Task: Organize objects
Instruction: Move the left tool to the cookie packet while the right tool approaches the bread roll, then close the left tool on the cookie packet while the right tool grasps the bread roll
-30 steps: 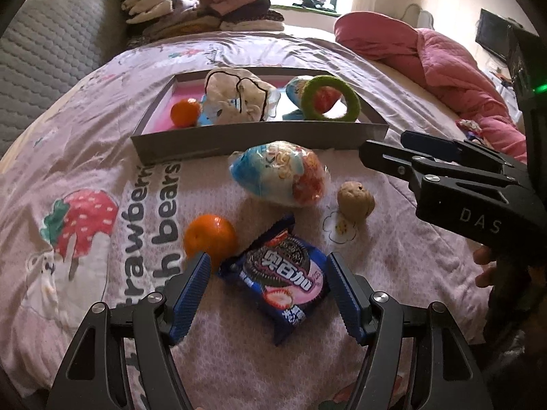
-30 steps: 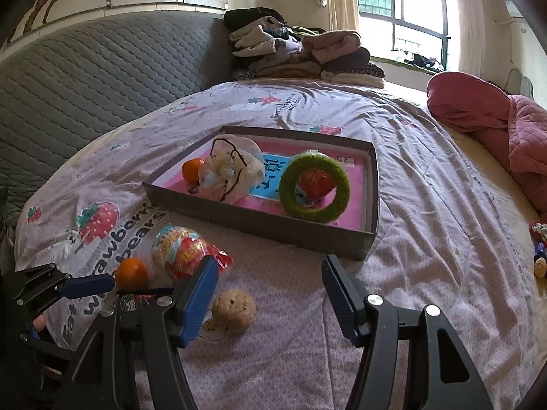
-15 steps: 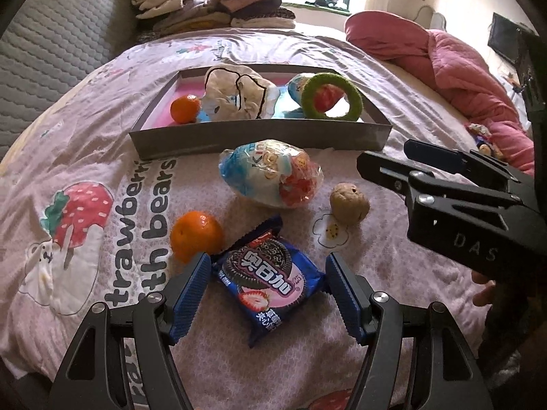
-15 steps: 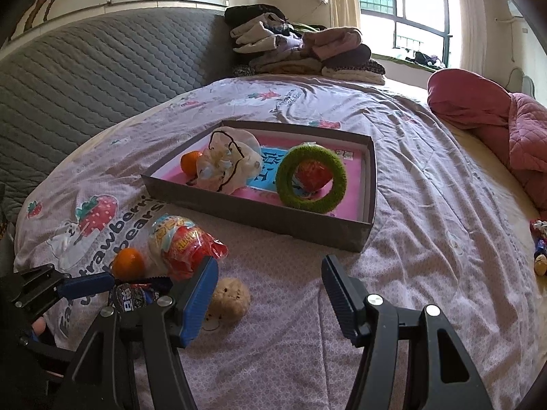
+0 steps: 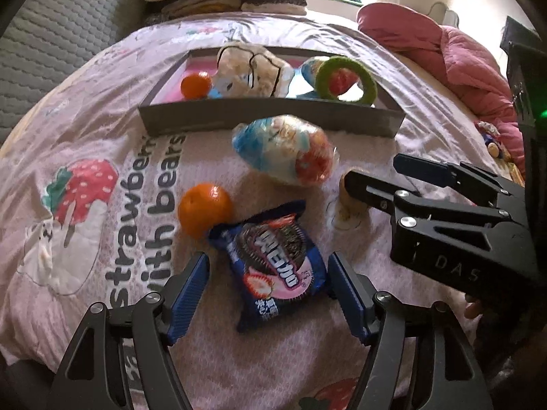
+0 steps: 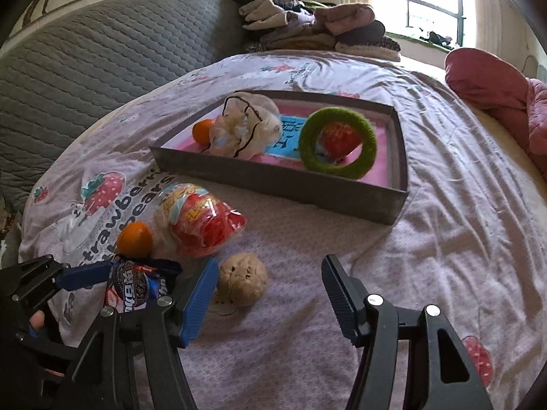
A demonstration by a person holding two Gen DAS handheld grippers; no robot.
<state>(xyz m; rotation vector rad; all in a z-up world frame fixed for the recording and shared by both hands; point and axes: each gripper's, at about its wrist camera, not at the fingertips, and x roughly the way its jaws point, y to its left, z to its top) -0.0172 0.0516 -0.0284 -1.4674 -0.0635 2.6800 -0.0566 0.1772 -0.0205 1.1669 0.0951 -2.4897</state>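
A blue cookie pack (image 5: pixel 277 270) lies on the bedsheet between the fingers of my left gripper (image 5: pixel 266 273). Its jaws are opening and the pads do not press the pack. An orange (image 5: pixel 205 210) sits just beyond the pack, and a clear-wrapped snack bag (image 5: pixel 285 152) lies farther on. My right gripper (image 6: pixel 270 266) is open over a brown walnut-like ball (image 6: pixel 242 283), which rests near its left finger. The grey tray (image 6: pixel 290 184) holds another orange (image 6: pixel 202 130), a white drawstring bag (image 6: pixel 251 124) and a green ring (image 6: pixel 338 143).
Folded clothes (image 6: pixel 307 27) are piled at the head of the bed by the grey quilted headboard (image 6: pixel 85 68). A pink quilt (image 5: pixel 461 61) is bunched on the right, with small toys (image 5: pixel 492 143) near it. Bare sheet spreads to the right of the tray.
In the left wrist view the right gripper has come down and left, now covering most of the brown ball. The left jaws stand slightly wider around the cookie pack.
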